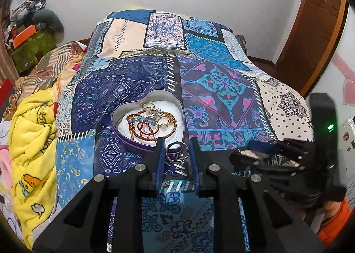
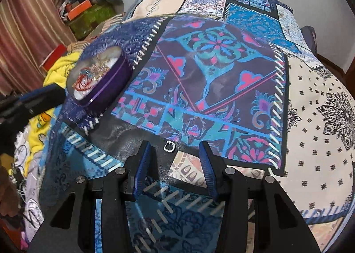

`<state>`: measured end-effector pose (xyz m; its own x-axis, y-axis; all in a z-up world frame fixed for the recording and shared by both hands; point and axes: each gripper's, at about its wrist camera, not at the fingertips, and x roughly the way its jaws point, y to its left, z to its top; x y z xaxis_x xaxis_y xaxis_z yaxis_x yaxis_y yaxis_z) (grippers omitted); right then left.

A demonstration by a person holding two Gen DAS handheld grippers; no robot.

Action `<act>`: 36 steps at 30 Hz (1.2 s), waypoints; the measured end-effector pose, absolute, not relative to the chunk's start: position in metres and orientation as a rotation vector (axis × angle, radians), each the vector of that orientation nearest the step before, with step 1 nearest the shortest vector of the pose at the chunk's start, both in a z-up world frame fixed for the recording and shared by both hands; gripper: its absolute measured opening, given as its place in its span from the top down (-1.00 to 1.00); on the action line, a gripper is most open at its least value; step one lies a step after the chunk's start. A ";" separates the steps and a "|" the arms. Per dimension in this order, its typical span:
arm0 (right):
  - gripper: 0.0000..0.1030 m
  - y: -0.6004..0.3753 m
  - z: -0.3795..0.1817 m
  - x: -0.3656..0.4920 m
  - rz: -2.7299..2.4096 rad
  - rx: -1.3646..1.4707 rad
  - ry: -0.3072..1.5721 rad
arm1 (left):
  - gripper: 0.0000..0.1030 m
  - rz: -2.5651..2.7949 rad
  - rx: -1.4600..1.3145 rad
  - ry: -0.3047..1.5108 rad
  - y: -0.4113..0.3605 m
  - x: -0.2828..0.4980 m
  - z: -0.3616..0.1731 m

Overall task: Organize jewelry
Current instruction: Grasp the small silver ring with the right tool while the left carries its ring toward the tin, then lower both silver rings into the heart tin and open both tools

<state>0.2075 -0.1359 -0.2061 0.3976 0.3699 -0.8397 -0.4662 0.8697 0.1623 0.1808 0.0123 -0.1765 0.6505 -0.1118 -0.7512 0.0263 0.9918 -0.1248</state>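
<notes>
My left tongs are clamped on a silver ring, blue pads pressing it from both sides, ring held upright just off the quilt. The ring sits right at the near edge of the heart-shaped tin, outside it, purple band of the tin wall showing through the loop. Inside the tin: white lining, a red cord bracelet coiled up, blue beads, a cluster of gold rings toward the back. Can't separate the small pieces any finer than that.

My right tongs are apart, wide gap, holding nothing. Between the tips, lying flat on a dark patch of the quilt, is a small silver square ring, closer to the left pad but touching neither. From this view the tin is up and to the left, blurred, well apart from the right tongs; the left tongs poke in beside it.

Everything rests on a patchwork quilt in blues, purple and cream. A yellow blanket is bunched up to the left of it. Wooden door at far right, plain wall behind.
</notes>
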 end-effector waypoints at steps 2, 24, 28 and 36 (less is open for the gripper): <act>0.23 -0.136 -0.206 0.207 0.533 -0.109 1.021 | 0.60 -0.078 -0.107 0.859 0.013 0.181 -0.178; 0.83 -0.155 -0.185 0.201 0.516 -0.057 0.963 | 0.60 -0.069 -0.123 0.851 0.018 0.180 -0.173; 0.83 -0.159 -0.156 0.204 0.507 -0.037 0.896 | 0.60 -0.055 -0.137 0.840 0.026 0.180 -0.168; 0.83 -0.136 -0.117 0.209 0.533 -0.037 0.781 | 0.60 -0.031 -0.142 0.810 0.039 0.181 -0.160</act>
